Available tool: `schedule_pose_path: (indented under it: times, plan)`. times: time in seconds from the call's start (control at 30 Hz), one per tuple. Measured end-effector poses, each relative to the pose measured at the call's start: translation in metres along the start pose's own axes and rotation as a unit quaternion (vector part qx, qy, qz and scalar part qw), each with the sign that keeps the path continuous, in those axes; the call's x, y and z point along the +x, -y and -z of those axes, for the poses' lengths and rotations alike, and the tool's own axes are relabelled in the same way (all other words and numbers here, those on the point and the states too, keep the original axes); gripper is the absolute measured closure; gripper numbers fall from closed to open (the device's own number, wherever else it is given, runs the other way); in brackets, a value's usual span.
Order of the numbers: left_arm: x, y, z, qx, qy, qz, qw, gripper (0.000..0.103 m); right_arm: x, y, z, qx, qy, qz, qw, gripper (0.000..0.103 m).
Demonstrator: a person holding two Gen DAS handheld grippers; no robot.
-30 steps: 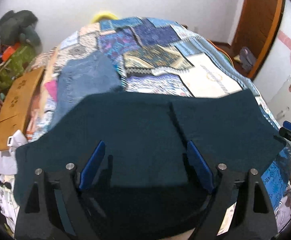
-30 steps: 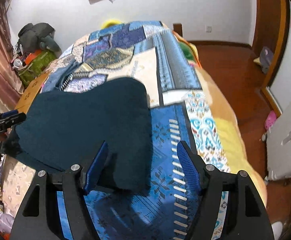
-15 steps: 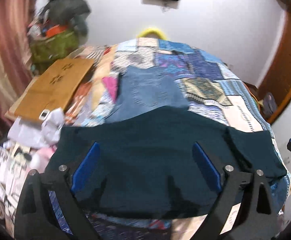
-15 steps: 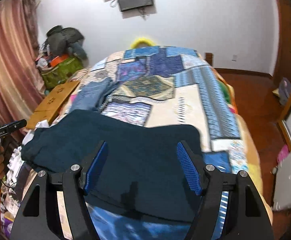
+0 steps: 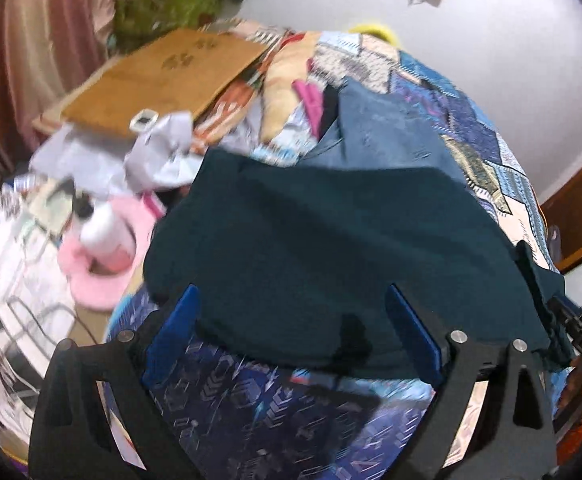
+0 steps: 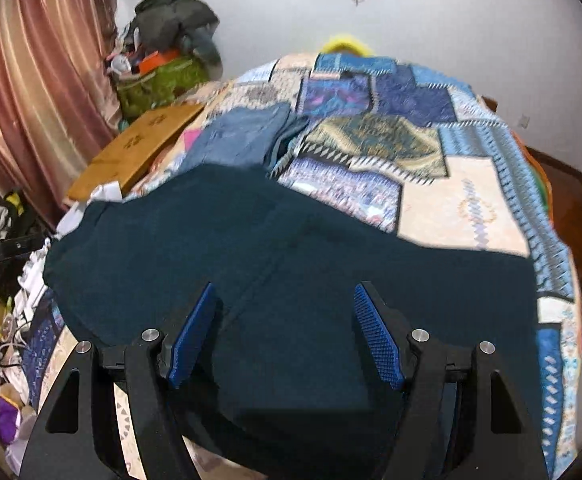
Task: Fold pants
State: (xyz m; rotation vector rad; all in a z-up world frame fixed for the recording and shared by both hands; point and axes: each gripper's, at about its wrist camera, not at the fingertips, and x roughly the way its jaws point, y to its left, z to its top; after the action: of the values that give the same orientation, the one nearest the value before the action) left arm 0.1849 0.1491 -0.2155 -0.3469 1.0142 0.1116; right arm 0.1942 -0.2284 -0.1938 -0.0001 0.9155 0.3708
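One pair of dark teal pants (image 6: 291,248) lies on the quilt (image 6: 463,204), one folded jeans (image 6: 243,136) beyond. Two grippers: the left gripper (image 5: 291,320) gapes wide (jaws just opened further), the right gripper (image 6: 287,328) parted, neither gripping.

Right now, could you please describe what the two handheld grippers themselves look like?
Both look alike. The left gripper and right gripper each have two angular matte-black fingers with triangular cut-outs, silver round pins at the joints, and blue ribbed pads on the inner faces. No cables or sleeves show.
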Motion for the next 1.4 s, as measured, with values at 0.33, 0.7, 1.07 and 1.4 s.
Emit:
schedule_pose_path:
  times: [0.33, 0.7, 1.07, 1.4]
  plan:
    - [0.038, -0.055, 0.03, -0.15, -0.085, 0.109, 0.979, 0.008, 0.004, -0.004, 0.004, 0.014, -0.009, -0.012, 1.0, 0.035]
    - [0.083, -0.073, 0.005, -0.213, -0.112, 0.174, 0.955, 0.007, 0.007, -0.005, 0.006, 0.022, -0.011, -0.021, 0.999, 0.035]
    - [0.082, -0.076, -0.007, -0.203, -0.07, 0.123, 0.9688, 0.072, 0.002, -0.005, 0.008, 0.04, -0.005, -0.025, 0.999, 0.035]
    - [-0.013, -0.024, -0.046, -0.052, 0.099, -0.021, 0.9934, 0.076, -0.047, 0.022, 0.011, 0.047, 0.03, 0.0, 0.998, 0.034]
